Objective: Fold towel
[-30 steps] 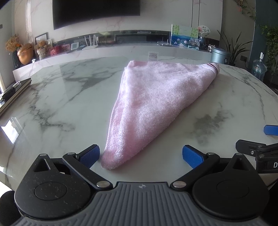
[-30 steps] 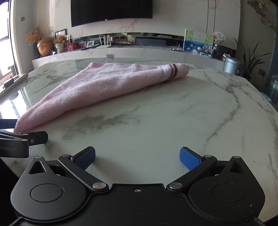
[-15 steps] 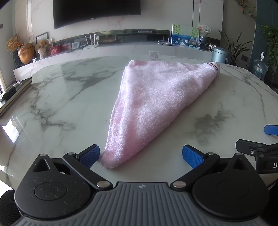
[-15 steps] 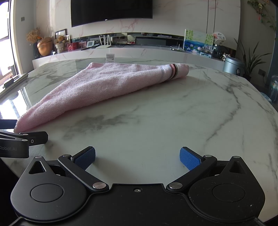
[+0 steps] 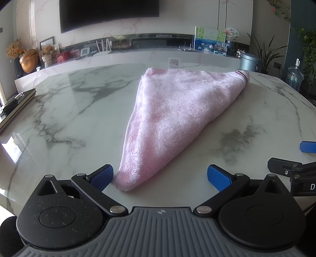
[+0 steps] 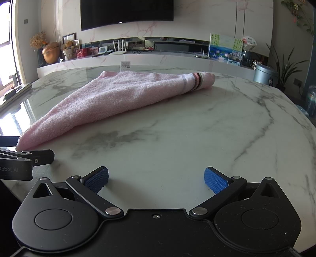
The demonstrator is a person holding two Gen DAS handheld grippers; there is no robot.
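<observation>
The left tool [image 5: 160,177] sits low over the near edge of the desk [image 5: 79,118] with its blue pads spread wide, released and grasping nothing. The near corner of the pink towel [image 5: 173,114] lies between those pads, close beside the left pad [image 5: 102,176] and well apart from the right one; whether it touches the left pad cannot be told. In the right wrist view this tool [image 6: 25,158] shows at the left edge, just beside the towel's corner.

The right tool [image 6: 156,179] is likewise released, pads wide apart, with only bare marble between them. It rests near the desk edge, to the right of the towel and apart from it. In the left wrist view part of it [image 5: 296,168] appears at the right edge.

The towel [image 6: 118,94] lies flat on the desk folded into a triangle: one point toward the left tool, one at the far left, and one at the far right, where a band of dark and pale stripes [image 6: 197,81] crosses the cloth. Its long folded edge runs from the near corner to the striped end.

A book [image 5: 15,106] lies at the desk's left edge. Beyond the desk a long shelf holds a television [image 6: 126,11] above it on the wall, a brown vase [image 6: 51,52], and a painted picture [image 6: 225,47].
</observation>
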